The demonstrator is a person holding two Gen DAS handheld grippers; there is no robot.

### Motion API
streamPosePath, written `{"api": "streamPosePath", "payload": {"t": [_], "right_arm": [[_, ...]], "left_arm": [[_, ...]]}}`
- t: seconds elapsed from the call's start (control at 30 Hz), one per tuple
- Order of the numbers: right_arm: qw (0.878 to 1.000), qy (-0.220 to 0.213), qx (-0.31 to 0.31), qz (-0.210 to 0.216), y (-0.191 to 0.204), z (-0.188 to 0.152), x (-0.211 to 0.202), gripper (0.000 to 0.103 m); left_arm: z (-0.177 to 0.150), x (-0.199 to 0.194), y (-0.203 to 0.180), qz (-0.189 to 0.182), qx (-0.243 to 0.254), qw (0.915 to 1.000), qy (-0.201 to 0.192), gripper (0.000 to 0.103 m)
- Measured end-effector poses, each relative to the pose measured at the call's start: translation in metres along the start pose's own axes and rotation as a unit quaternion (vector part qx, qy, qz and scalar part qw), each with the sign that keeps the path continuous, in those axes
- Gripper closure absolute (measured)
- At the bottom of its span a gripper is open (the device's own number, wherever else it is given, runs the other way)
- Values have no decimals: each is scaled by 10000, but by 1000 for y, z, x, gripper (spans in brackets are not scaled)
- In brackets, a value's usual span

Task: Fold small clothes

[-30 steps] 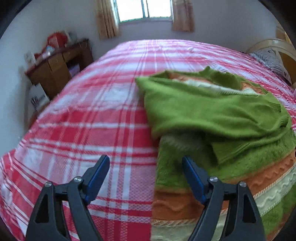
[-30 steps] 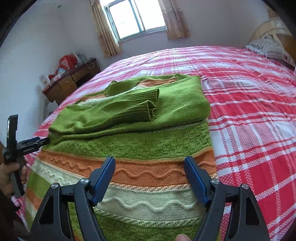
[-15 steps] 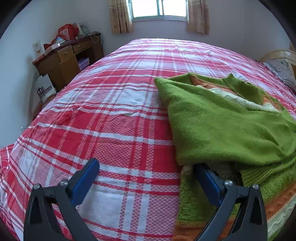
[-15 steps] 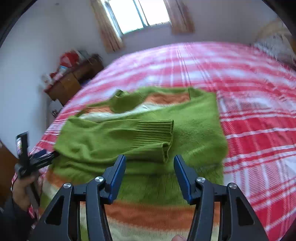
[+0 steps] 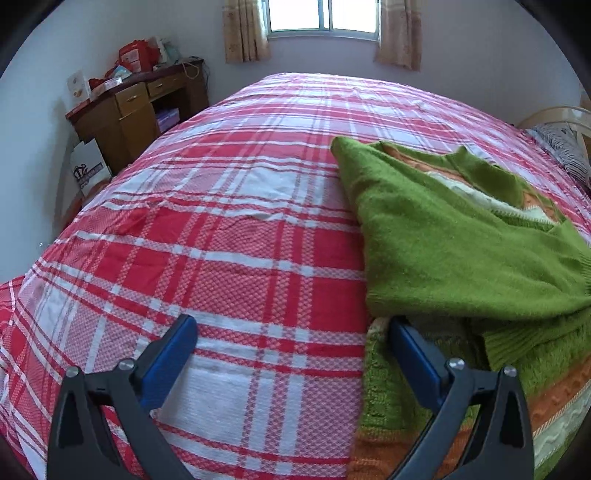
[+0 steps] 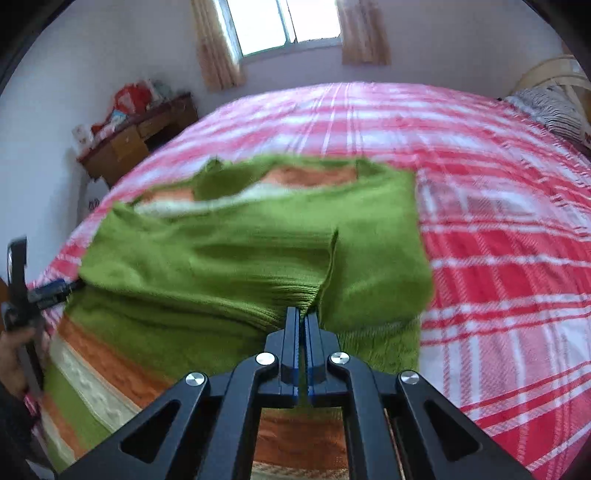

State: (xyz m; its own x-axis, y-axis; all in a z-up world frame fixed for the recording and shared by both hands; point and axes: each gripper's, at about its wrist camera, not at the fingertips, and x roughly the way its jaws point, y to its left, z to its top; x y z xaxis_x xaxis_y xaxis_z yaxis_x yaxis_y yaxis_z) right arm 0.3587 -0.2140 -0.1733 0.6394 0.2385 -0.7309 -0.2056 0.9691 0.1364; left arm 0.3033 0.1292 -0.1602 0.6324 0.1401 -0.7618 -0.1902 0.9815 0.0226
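A green knitted sweater with orange and cream stripes lies on the red plaid bed, its sleeves folded across the body. My left gripper is open at the sweater's left edge; its right finger touches the fabric under the folded sleeve. In the right wrist view my right gripper is shut on the ribbed cuff of the folded sleeve on the sweater. The left gripper also shows in that view at the far left.
A wooden desk with clutter stands left of the bed below the window. A striped pillow and the headboard lie at the right. A white bag leans by the desk.
My right gripper moved forward onto the sleeve cuff and closed on it. My left gripper moved forward to the sweater's left edge and stayed open.
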Motion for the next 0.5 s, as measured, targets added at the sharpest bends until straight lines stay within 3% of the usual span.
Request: {"api": "streamPosePath", "payload": {"t": [0.1, 0.17, 0.27, 0.33, 0.43, 0.5], "right_arm": [[9996, -153, -31, -254, 2, 2, -8, 87], [9989, -354, 24, -290, 0, 7, -21, 63], [9971, -637, -129, -395, 5, 20, -37, 63], [9975, -632, -200, -226, 11, 29, -37, 63], [9979, -526, -318, 221, 28, 43, -22, 63], [9986, -229, -241, 403, 35, 47, 0, 63]], "left_arm": [[-6, -10, 2, -103, 40, 9999, -65, 0], [-10, -23, 6, -61, -17, 9997, -228, 0], [-7, -46, 11, 73, -94, 9976, -688, 0], [2, -55, 11, 70, -235, 9952, -948, 0], [19, -44, -2, -18, -174, 9963, -845, 0], [22, -31, -14, 216, 7, 9973, -707, 0]]}}
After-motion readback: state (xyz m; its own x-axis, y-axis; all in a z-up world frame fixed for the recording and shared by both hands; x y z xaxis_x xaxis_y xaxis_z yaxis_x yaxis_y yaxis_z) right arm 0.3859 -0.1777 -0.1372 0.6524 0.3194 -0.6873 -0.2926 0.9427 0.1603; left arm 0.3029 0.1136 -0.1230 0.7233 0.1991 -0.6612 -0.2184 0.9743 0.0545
